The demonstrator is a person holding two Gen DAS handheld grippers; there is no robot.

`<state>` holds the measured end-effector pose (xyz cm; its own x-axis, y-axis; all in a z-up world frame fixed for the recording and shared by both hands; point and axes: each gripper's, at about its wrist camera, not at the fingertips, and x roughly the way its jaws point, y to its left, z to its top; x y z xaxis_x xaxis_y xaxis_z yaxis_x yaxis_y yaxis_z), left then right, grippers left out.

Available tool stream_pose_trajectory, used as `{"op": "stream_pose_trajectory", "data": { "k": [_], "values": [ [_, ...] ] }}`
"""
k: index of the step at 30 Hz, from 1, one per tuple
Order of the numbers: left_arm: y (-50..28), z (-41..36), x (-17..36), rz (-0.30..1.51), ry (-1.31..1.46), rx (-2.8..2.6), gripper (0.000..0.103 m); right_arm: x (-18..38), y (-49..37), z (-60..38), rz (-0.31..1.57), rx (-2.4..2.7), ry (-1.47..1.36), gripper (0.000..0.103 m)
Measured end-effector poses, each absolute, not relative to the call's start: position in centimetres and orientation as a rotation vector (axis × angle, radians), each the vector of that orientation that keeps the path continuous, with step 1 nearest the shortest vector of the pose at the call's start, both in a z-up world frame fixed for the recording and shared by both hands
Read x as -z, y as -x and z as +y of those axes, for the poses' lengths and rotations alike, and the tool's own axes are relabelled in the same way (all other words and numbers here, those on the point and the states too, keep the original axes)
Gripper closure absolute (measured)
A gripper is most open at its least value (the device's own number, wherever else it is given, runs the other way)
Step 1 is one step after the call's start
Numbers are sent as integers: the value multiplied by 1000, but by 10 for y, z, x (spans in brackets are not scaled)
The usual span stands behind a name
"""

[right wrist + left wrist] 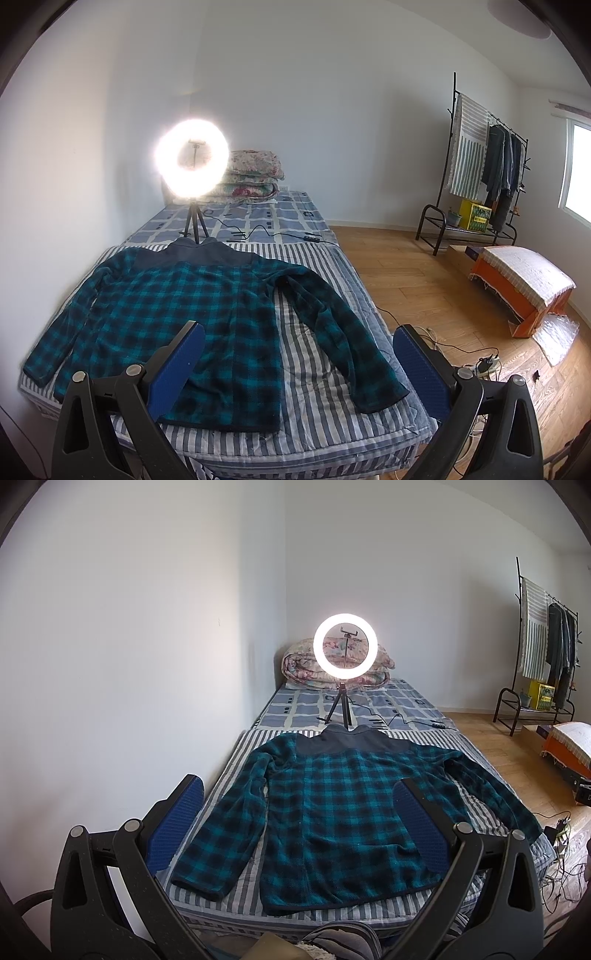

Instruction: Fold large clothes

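Both grippers spread wide and empty, left gripper [299, 827] and right gripper [299, 365] above the bed's [317, 417] foot edge, plaid jacket [332, 812] flat on the striped quilt, collar toward the glaring ring light [192, 158], right cuff hidden behind a finger in the left view.

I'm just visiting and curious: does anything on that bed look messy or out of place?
Nothing looks spilled or damaged. The plaid jacket lies flat, sleeves spread. The one odd sight is a lit ring light standing on its tripod right on the bed, its cable trailing across the cover.

No text or label can be read.
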<state>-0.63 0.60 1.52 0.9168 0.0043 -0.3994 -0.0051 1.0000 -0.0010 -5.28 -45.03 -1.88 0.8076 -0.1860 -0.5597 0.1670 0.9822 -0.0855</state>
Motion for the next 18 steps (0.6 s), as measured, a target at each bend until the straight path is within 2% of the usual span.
{"op": "stream_pose_trajectory", "data": {
  "k": [18],
  "values": [
    [6, 6, -27, 403, 4, -3, 0, 19, 54, -451, 600, 188, 32, 0]
  ]
}}
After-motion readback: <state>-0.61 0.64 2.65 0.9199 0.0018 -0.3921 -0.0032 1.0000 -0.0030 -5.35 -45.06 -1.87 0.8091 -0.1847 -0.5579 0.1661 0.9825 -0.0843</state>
